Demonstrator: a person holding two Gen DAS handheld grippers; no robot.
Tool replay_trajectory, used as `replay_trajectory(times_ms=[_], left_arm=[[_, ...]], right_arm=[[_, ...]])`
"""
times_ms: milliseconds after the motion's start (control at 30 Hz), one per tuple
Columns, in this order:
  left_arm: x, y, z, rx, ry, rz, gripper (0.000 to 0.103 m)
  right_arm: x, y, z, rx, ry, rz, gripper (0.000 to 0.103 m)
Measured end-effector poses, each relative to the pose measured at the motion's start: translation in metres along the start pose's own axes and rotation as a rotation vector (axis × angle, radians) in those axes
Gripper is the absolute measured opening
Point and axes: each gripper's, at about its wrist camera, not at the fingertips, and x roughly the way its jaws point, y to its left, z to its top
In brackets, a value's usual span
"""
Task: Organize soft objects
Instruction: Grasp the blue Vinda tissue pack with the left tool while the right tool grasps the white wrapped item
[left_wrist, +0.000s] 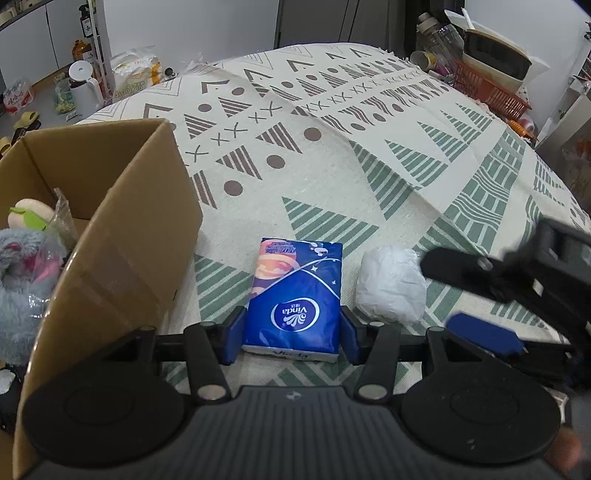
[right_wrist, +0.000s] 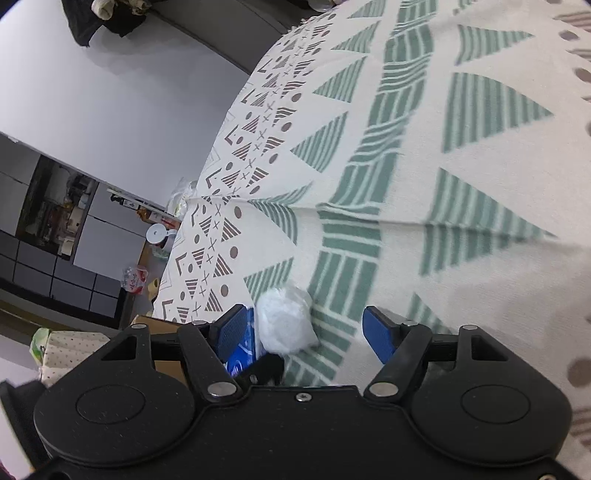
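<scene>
Left wrist: left tongs (left_wrist: 293, 334) clench tissue pack (left_wrist: 295, 299); cardboard box (left_wrist: 110, 236) beside; right tongs (right_wrist: 308, 328) released.

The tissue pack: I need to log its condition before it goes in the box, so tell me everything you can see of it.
The tissue pack is a flat, soft rectangular packet in glossy blue plastic wrap, printed with a white oval logo, stars and an orange planet. It looks sealed and undented, lying flat on the patterned cloth. The left gripper has its blue fingers against both sides of its near end.
</scene>
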Motion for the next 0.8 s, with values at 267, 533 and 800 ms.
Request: replay_trajectory(times_ms=[267, 533, 800], left_arm=[[-0.007, 0.004, -0.001, -0.010, 0.005, 0.000, 0.051], [-0.022, 0.005, -0.003, 0.006, -0.009, -0.026, 0.051], [-0.051, 0.005, -0.003, 0.011, -0.037, -0.049, 0.051]], right_arm=[[0.017, 0.008, 0.000, -0.064, 0.026, -0.013, 0.048], [0.001, 0.007, -0.009, -0.038, 0.018, -0.001, 0.032], [-0.037, 0.013, -0.012, -0.083, -0.073, -0.013, 0.032]])
